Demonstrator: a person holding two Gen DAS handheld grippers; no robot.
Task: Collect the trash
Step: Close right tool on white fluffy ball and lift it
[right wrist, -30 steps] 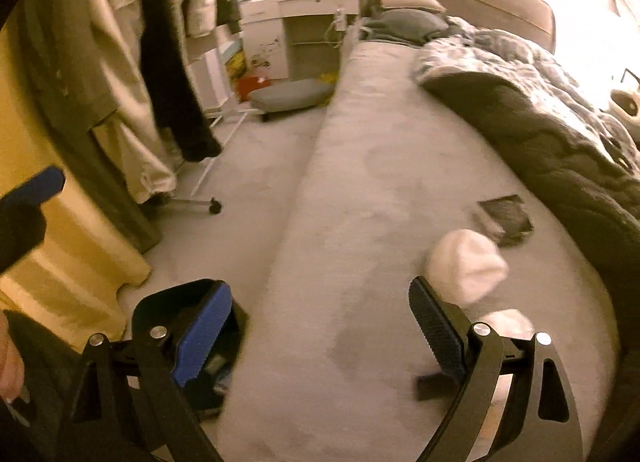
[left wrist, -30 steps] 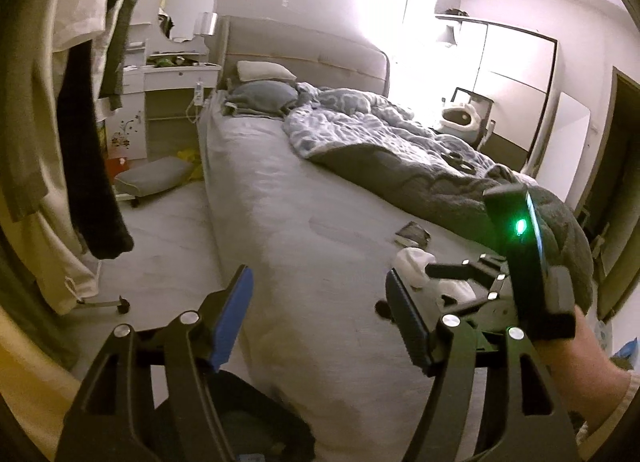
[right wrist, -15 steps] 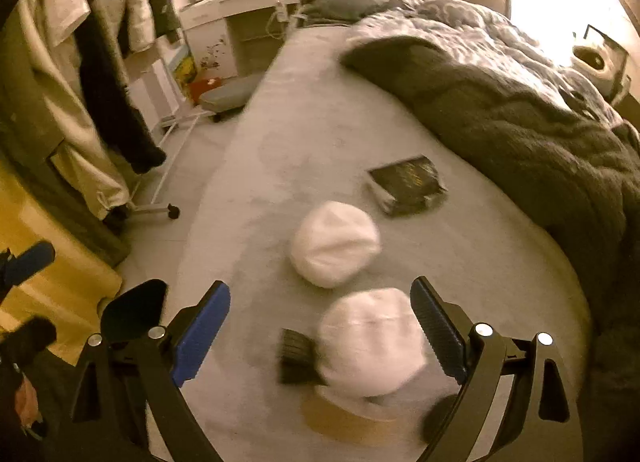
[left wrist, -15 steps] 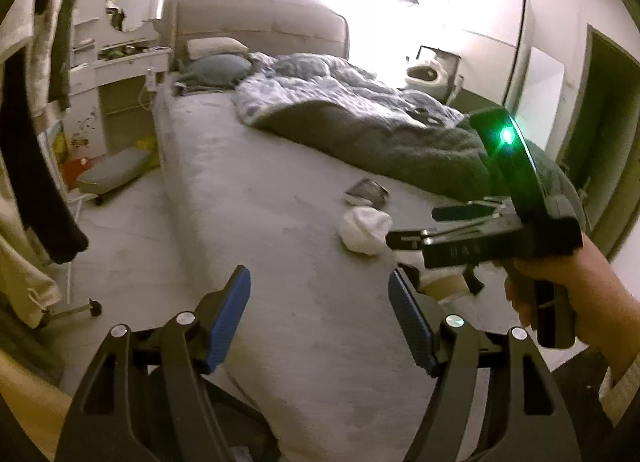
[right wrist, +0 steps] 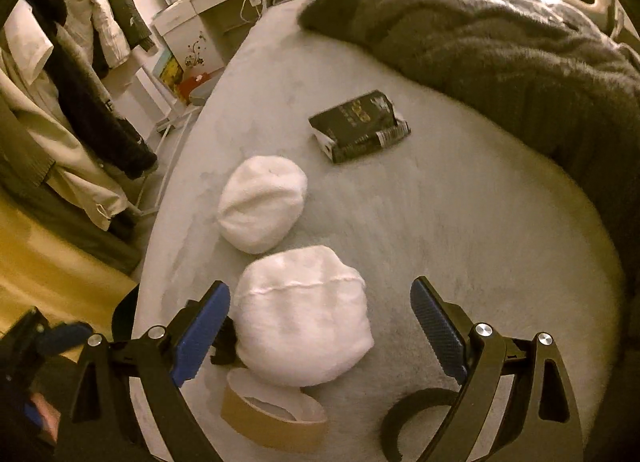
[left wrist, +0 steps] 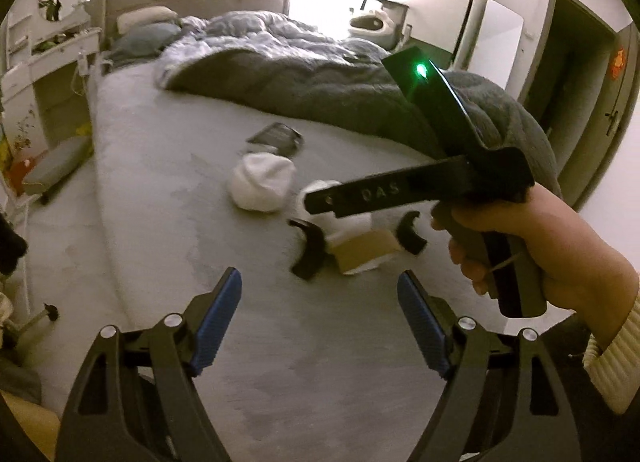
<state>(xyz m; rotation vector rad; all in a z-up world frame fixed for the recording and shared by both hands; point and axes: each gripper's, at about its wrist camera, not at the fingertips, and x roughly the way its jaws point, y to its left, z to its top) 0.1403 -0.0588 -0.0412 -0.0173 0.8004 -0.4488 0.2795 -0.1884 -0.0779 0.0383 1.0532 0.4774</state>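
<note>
Two white wads lie on the bed (right wrist: 460, 222) near its foot edge, one behind the other: the far wad (right wrist: 262, 208) and the near wad (right wrist: 304, 318), almost touching. The right tongs (right wrist: 320, 330) hang spread wide over the near wad, blue pads on either side of it, gripping nothing; whether the left pad touches the wad cannot be told. Just in front of that wad a brown tape roll (right wrist: 272, 418) lies on the sheet, its lower rim cut off behind the tongs' frame. A black curved piece (right wrist: 416, 410) beside it is half hidden by the right finger, and another dark bit behind the left pad is too covered to name. Beyond the wads sits a black packet (right wrist: 360, 126), apart from them, near the grey duvet (right wrist: 500, 42).

From the left wrist view, the left tongs (left wrist: 320, 314) are also wide apart and empty above bare sheet, with the right hand (left wrist: 532, 250) blocking part of the near wad.
</note>
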